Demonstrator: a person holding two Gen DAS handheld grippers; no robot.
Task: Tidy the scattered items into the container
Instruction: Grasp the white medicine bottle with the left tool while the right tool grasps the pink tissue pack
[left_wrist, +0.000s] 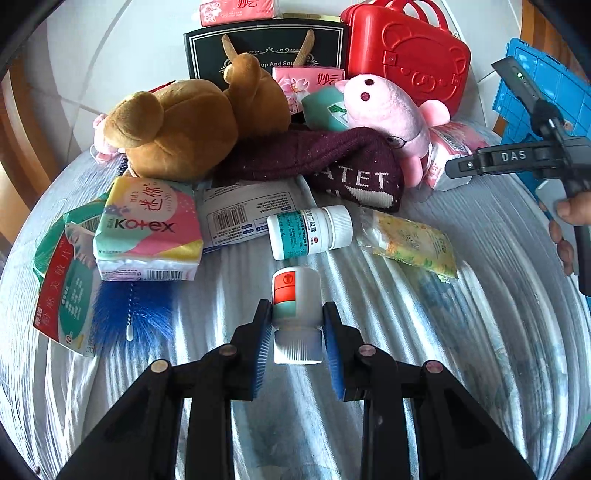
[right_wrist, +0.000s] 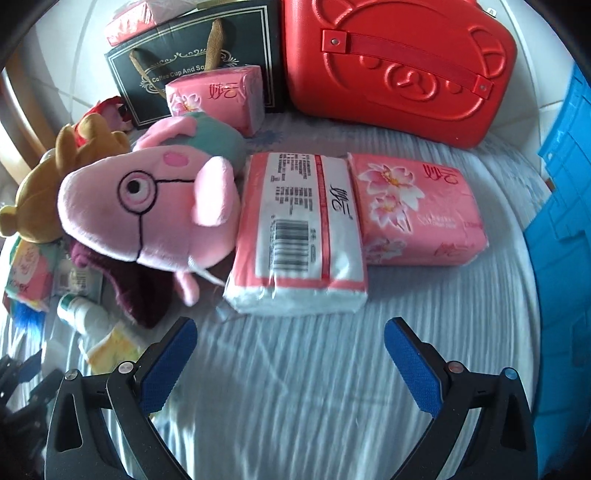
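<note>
My left gripper (left_wrist: 297, 314) is shut on a white pill bottle with a red and green label (left_wrist: 295, 306), held cap toward the camera just above the striped cloth. A second white pill bottle (left_wrist: 309, 232) lies beyond it. My right gripper (right_wrist: 290, 334) is open and empty, just short of two pink tissue packs (right_wrist: 299, 236) (right_wrist: 417, 210) lying side by side. The blue crate (right_wrist: 561, 236) stands at the right edge; it also shows in the left wrist view (left_wrist: 546, 99). The right gripper body (left_wrist: 517, 158) shows at the right of the left wrist view.
A brown plush bear (left_wrist: 184, 125), a pink pig plush (right_wrist: 147, 206), a maroon knit hat (left_wrist: 325, 162), a Kotex pack (left_wrist: 147, 229), a blue brush (left_wrist: 131, 314), a yellow sachet (left_wrist: 413, 243), a red case (right_wrist: 399, 70) and a black gift bag (left_wrist: 266, 51) crowd the bed's far side.
</note>
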